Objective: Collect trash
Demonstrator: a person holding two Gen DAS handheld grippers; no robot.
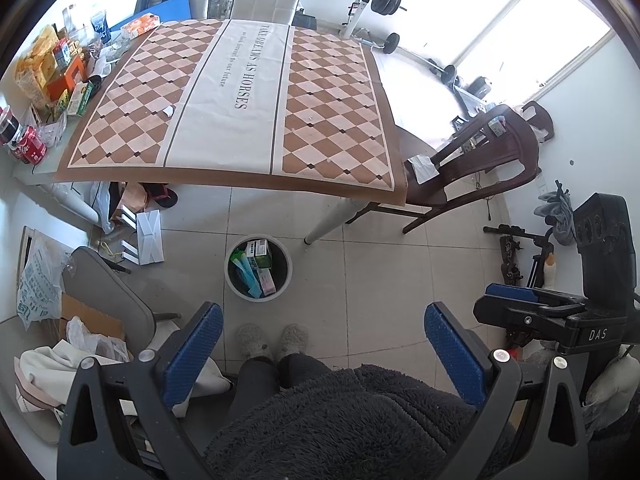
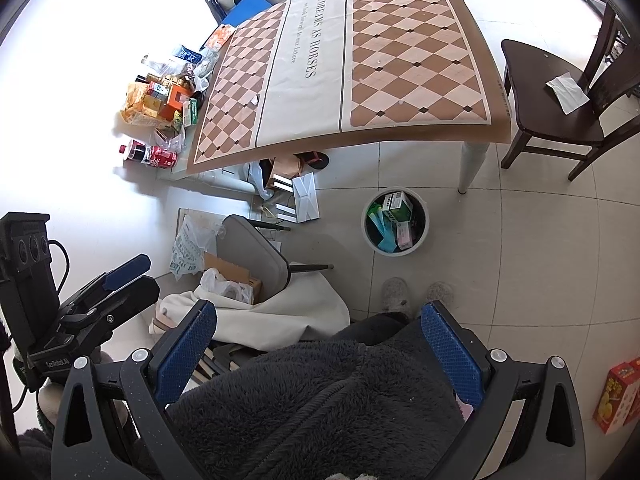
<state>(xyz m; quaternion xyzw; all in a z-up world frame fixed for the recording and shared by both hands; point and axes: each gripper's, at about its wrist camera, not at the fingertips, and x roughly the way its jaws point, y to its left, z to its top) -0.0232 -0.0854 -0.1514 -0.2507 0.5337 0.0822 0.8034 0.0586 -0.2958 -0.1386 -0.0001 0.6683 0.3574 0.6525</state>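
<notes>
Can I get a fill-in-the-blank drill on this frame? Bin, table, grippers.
1. The bin stands on the ____, near a table leg.
2. Both grippers, left and right, are ____, holding nothing.
3. The scrap lies on the ____.
4. Paper lies on the ____ seat.

Missing: floor; open; tablecloth; chair

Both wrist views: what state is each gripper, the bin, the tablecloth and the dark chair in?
Left gripper: open, holding nothing.
Right gripper: open, holding nothing.
Trash bin: upright on the floor, boxes and wrappers inside.
Tablecloth: spread flat, a small white scrap on it.
Dark wooden chair: upright, white paper on its seat.
</notes>
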